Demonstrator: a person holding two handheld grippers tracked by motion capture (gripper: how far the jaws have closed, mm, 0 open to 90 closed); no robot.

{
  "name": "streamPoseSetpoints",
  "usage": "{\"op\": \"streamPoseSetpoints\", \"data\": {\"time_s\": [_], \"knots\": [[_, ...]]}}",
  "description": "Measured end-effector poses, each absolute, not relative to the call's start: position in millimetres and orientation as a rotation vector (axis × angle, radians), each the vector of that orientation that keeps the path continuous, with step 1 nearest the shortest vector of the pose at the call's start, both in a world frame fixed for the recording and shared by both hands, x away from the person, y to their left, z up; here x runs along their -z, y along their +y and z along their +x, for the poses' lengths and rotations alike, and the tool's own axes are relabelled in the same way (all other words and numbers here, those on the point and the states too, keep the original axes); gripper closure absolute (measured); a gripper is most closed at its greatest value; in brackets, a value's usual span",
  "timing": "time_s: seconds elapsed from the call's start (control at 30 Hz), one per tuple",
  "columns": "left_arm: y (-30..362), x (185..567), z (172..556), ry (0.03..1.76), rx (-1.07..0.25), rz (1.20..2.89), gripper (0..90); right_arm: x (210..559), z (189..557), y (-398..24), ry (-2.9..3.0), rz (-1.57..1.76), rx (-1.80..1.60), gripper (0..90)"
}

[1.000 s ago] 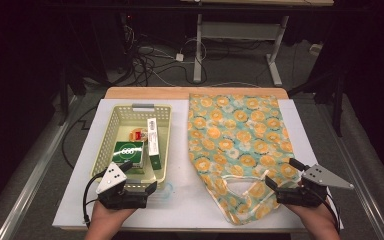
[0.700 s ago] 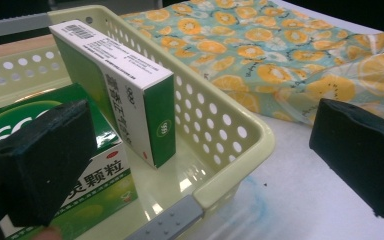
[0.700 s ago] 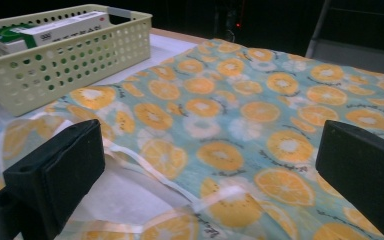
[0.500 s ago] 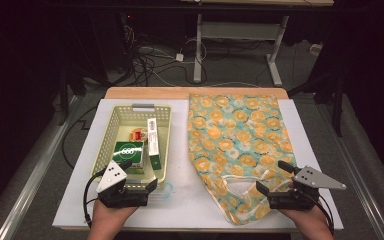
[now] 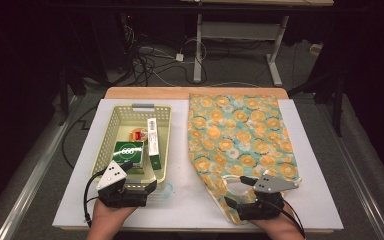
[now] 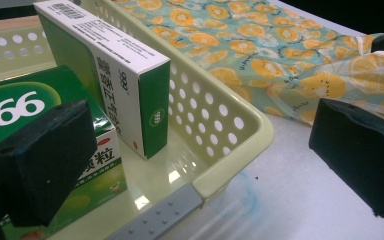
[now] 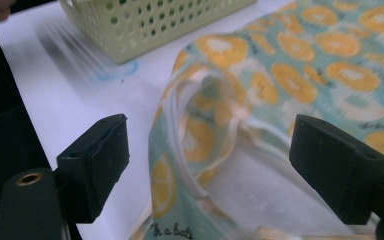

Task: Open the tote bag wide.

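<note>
Seen from the high view, the basket (image 5: 162, 142) is the landmark: pale green, perforated, on the white mat (image 5: 310, 200). Inside: a green box (image 5: 129, 152) lying flat, a tall white-and-green carton (image 5: 153, 142) leaning along the basket's right wall, and a small red-and-white item (image 5: 139, 134) toward the far end, too small to identify. In the left gripper view the green box (image 6: 35, 105) is partly hidden behind a jaw and cut off at the frame edge. Left gripper (image 5: 145, 188) sits at the basket's near edge, jaws spread wide, nothing between them. Right of the basket lies the orange-print bag (image 5: 240, 130), flat. Right gripper (image 5: 236, 191) is at the bag's near end; its jaws have just been closing w/ the bag's (image 7: 215, 115) opening rim between them, not yet pinched. That view is motion-blurred.
</note>
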State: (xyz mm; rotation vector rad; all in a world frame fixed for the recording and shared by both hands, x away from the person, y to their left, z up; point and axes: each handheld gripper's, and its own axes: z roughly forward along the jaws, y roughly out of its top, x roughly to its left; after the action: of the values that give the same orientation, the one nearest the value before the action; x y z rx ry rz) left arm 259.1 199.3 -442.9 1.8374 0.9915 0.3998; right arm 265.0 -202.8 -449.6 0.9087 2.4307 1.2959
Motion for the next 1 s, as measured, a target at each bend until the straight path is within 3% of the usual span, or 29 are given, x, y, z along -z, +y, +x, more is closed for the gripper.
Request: {"op": "streamPoseSetpoints", "data": {"time_s": [0.27, 0.37, 0.43, 0.53, 0.6, 0.87, 1.0], "knots": [[198.1, 442.2, 253.5, 0.987, -0.418, 1.852, 0.0, 479.6, 270.2, -186.5, 2.645, 0.919, -1.022, 33.5], [199.8, 443.2, 253.7, 1.001, -0.414, 1.854, 0.0, 479.6, 271.5, -183.7, 2.64, 0.892, -1.015, 43.9], [200.8, 445.3, 253.7, 1.005, -0.405, 1.865, 0.0, 479.6, 270.6, -181.8, 2.632, 0.865, -0.995, 54.5], [201.6, 445.9, 253.3, 1.005, -0.407, 1.874, 0.0, 478.5, 270.9, -178.8, 2.656, 0.802, -1.004, 79.2], [201.7, 445.1, 252.5, 1.005, -0.41, 1.87, 0.0, 476.8, 269.7, -174.1, 2.659, 0.782, -1.021, 86.5], [204.2, 444.9, 249.6, 1.007, -0.408, 1.865, 0.0, 466.2, 257.4, -118.2, 2.684, 0.624, -1.131, 87.1], [203.1, 443.8, 250.0, 1.006, -0.38, 1.894, 0.0, 463.3, 250.0, -99.3, 2.709, 0.588, -1.173, 67.9]]}}
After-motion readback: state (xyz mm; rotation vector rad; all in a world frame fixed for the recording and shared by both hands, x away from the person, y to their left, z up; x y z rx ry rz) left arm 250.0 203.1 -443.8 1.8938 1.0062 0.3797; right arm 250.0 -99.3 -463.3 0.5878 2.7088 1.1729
